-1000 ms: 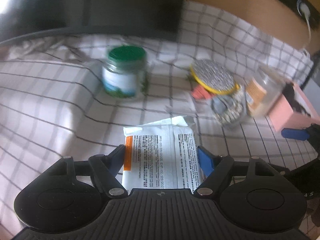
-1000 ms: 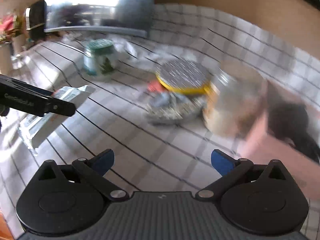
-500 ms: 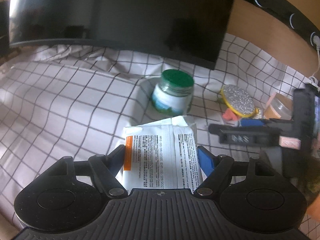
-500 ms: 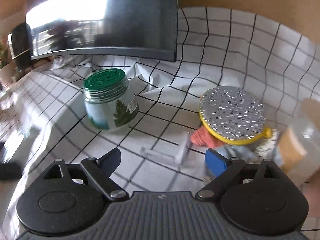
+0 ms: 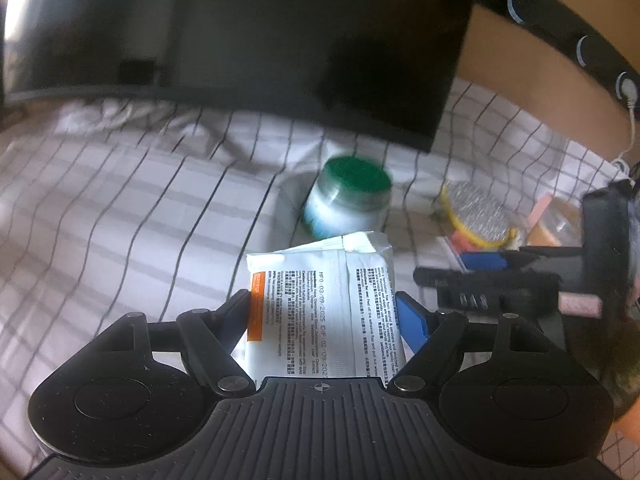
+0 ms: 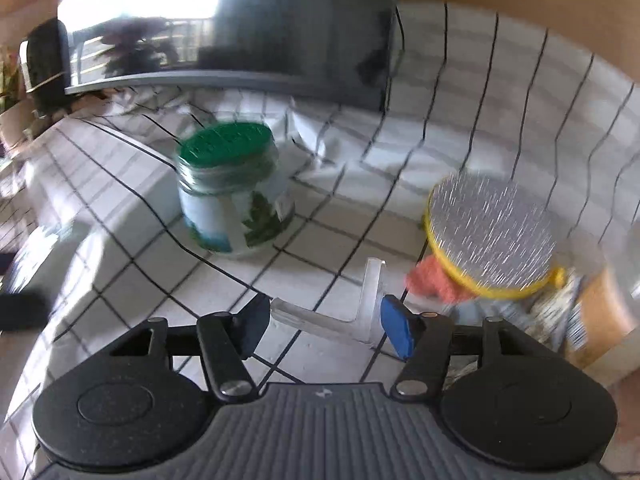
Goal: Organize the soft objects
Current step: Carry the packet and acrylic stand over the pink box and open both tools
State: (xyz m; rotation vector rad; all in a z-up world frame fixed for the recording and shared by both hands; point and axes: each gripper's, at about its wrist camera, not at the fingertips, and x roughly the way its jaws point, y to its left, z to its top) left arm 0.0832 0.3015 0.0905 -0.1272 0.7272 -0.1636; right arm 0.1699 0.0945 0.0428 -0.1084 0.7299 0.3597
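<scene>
Clamping a white printed sachet [image 5: 324, 300] between its two fingers, the left tool [image 5: 325, 312] is holding the packet lifted above the checked cloth [image 5: 120, 208] that is covering the worktop. The sachet is standing lengthwise in the grip, its orange stripe against the left finger and its crimped far end sticking out past the fingertips.

Beyond it, a green-lidded jar [image 5: 348, 204] is standing upright on the cloth, and a dark monitor [image 5: 240, 40] is rising behind the jar at the far edge. To the right, the right tool [image 5: 492, 276] is reaching in sideways from that edge, just in front of a yellow-rimmed container with a glittery lid [image 5: 476, 212].

In the right wrist view, the right tool [image 6: 324, 322] has just been closing its jaws. They are sitting partly apart, with a clear plastic L-shaped piece [image 6: 352, 312] lying on the cloth [image 6: 480, 100] between them. Its left end is reaching the dark left fingertip [image 6: 252, 322], while the blue right pad [image 6: 396, 332] is just beside its bend; whether the pads are pressing on it cannot be told.

Farther out, the same green-lidded jar [image 6: 232, 188] is standing to the far left, blurred. The glitter-lidded container [image 6: 490, 232] is on the right, with something soft and orange-red [image 6: 432, 280] tucked under its near-left edge and a crinkled packet [image 6: 556, 312] beside it. The monitor [image 6: 304, 28] is standing at the back, reflecting bright light.
</scene>
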